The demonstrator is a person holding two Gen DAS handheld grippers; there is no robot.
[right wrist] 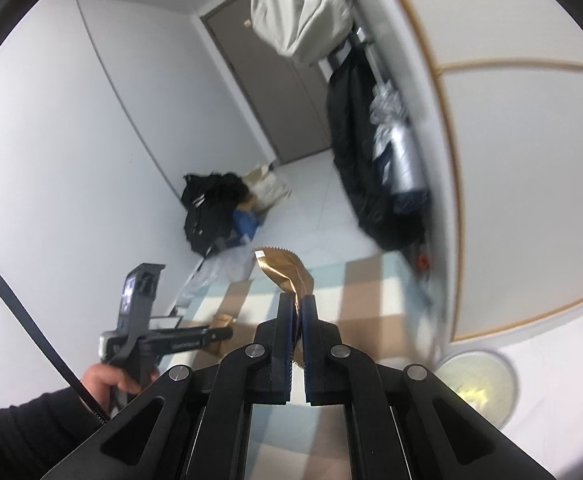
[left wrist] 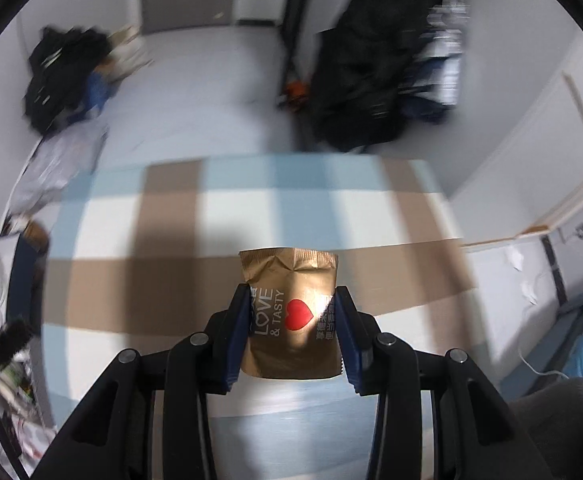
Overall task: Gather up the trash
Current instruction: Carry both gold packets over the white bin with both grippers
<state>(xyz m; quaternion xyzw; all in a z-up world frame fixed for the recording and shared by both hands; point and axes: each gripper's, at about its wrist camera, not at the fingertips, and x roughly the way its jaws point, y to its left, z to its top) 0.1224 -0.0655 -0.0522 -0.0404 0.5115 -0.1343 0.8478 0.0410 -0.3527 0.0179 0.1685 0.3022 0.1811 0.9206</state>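
Gold wrappers (left wrist: 289, 312) (right wrist: 287, 270) sit clamped, one in each tongs (left wrist: 291, 300) (right wrist: 297, 300).

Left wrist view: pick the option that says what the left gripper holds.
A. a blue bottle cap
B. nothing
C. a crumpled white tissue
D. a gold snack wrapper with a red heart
D: the left gripper is clamped on the sides of a gold snack wrapper printed with "LOVE & TASTY" and a red heart, held above the checked blue, white and brown cloth.

two gold wrappers (left wrist: 291, 312) (right wrist: 287, 270) (one heart-printed), both pinched aloft.
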